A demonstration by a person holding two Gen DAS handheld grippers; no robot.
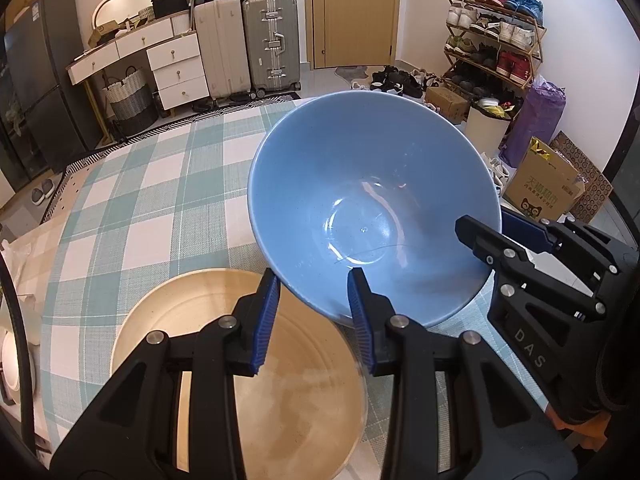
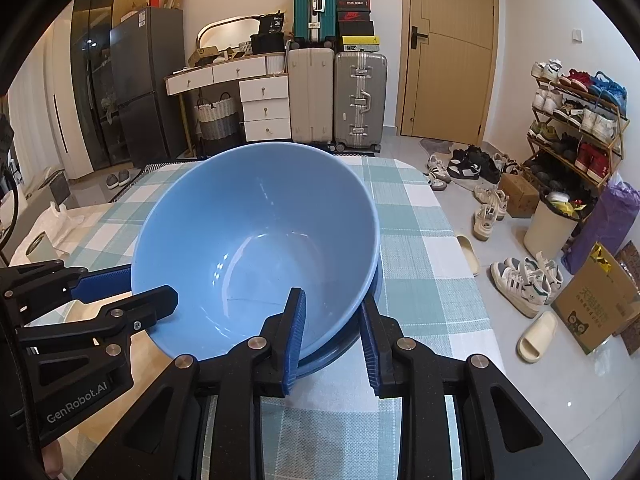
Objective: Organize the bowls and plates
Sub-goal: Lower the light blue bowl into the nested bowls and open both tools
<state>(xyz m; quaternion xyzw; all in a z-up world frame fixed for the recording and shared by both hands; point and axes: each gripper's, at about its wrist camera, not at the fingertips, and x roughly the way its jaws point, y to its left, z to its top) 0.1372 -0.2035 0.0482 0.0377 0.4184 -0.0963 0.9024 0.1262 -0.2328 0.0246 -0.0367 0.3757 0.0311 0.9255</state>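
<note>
blue bowl (image 1: 372, 200), cream plate (image 1: 240, 380), teal-and-white checked tablecloth (image 1: 152, 184)

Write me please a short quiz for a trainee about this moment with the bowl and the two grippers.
1. True or false: the blue bowl has nothing inside it.
2. Which thing lies on the checked tablecloth below the left gripper? A) a beige plate B) a red cup C) a steel pot
3. Fill in: the right gripper has one finger inside the bowl's rim and the other ____ it.

Key: 1 true; 2 A; 3 outside.
</note>
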